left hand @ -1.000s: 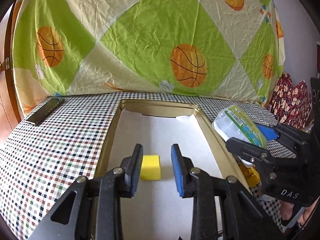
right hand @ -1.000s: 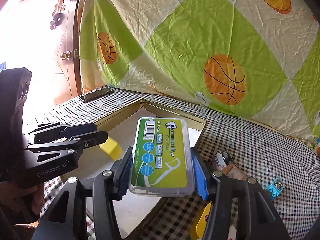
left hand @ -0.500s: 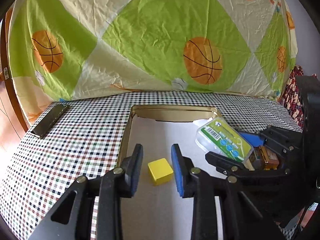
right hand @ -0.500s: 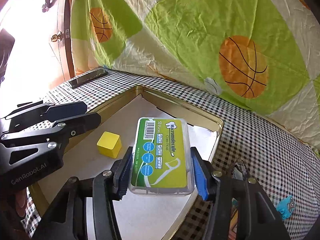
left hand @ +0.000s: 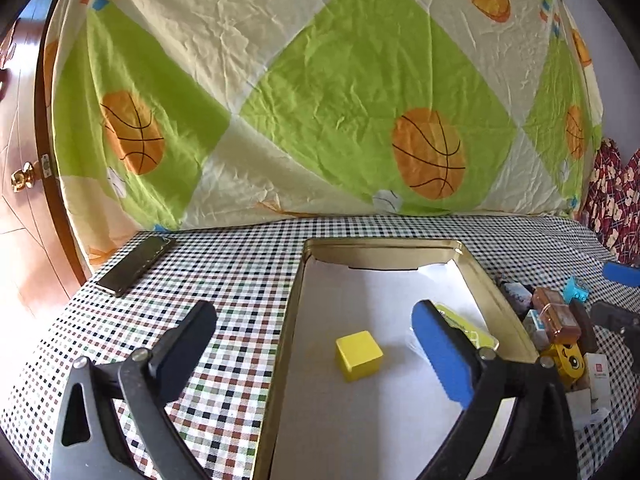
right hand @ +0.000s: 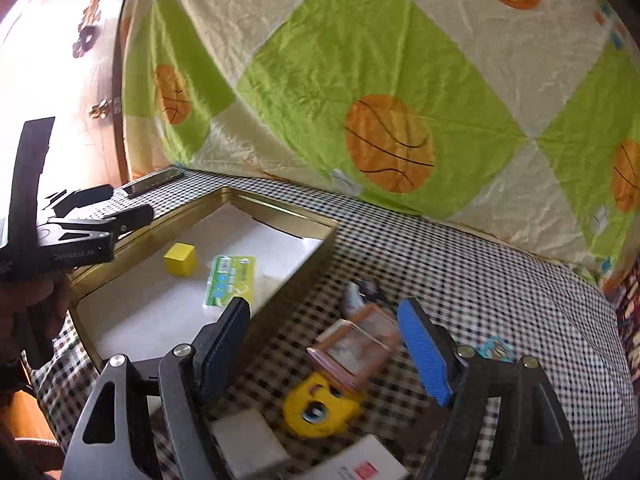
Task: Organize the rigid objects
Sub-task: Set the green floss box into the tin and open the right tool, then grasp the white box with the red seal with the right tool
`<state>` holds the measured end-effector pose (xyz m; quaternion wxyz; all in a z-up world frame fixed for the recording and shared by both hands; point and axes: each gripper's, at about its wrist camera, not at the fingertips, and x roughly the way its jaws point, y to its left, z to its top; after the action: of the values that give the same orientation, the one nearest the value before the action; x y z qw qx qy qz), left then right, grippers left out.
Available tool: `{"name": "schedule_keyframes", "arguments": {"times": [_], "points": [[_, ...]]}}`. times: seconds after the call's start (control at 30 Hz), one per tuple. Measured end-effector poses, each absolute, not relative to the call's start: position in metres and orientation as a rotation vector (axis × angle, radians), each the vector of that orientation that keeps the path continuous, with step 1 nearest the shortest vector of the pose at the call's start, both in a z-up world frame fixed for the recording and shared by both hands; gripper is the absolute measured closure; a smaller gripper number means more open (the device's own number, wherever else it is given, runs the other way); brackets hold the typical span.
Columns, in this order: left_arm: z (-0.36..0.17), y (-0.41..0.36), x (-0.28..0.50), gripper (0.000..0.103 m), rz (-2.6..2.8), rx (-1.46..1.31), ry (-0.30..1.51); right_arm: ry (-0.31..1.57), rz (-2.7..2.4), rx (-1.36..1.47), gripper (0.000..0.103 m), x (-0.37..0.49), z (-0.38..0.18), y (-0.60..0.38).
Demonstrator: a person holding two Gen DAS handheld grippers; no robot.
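Your left gripper (left hand: 316,348) and right gripper (right hand: 324,344) both hold nothing, their jaws opening. The yellow block (left hand: 359,355) and the green floss box (right hand: 230,280) lie apart in the gold tin (right hand: 280,304). The remaining pile (right hand: 352,356) sits just outside the tin's right wall: small, light, stiff pieces, probably slick, best pinched across flat sides. The tin floor has open room; lift clear of its raised rim.

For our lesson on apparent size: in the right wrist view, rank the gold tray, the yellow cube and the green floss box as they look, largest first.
1. Gold tray: clearly largest, it holds the other two.
2. Green floss box.
3. Yellow cube: smallest, though not by much; both sit at similar depth.
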<state>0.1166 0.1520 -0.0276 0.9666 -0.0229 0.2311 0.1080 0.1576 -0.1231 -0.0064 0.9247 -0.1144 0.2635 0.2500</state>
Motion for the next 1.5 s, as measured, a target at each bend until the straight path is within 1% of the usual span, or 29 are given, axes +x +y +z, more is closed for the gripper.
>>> {"name": "schedule_keyframes", "arguments": {"times": [0.17,0.3,0.37,0.43,0.63,0.73,0.97,1.33,1.5], "points": [[-0.029,0.172,0.124,0.003,0.266,-0.063,0.452,0.556,0.475,-0.174,0.024,0.147,-0.016,-0.169],[-0.031,0.185,0.126,0.003,0.316,-0.096,0.481,0.577,0.531,-0.218,0.024,0.127,-0.03,-0.168],[-0.029,0.185,0.119,0.001,0.319,-0.127,0.466,0.594,0.586,-0.253,0.024,0.118,-0.039,-0.164],[-0.026,0.182,0.107,0.001,0.304,-0.156,0.447,0.62,0.637,-0.29,0.024,0.112,-0.049,-0.161],[-0.019,0.145,0.069,0.001,0.194,-0.192,0.398,0.679,0.701,-0.33,0.023,0.11,-0.064,-0.165],[-0.019,0.115,0.059,0.001,0.121,-0.175,0.41,0.685,0.721,-0.387,0.018,0.11,-0.066,-0.16],[-0.035,0.056,0.059,0.001,-0.003,-0.117,0.474,0.726,0.754,-0.413,0.017,0.122,-0.072,-0.155],[-0.042,0.031,0.055,0.001,-0.039,-0.094,0.495,0.782,0.796,-0.317,0.018,0.136,-0.073,-0.162],[-0.041,0.024,0.056,0.001,-0.047,-0.081,0.497,0.795,0.788,-0.431,0.017,0.135,-0.076,-0.15]]}}
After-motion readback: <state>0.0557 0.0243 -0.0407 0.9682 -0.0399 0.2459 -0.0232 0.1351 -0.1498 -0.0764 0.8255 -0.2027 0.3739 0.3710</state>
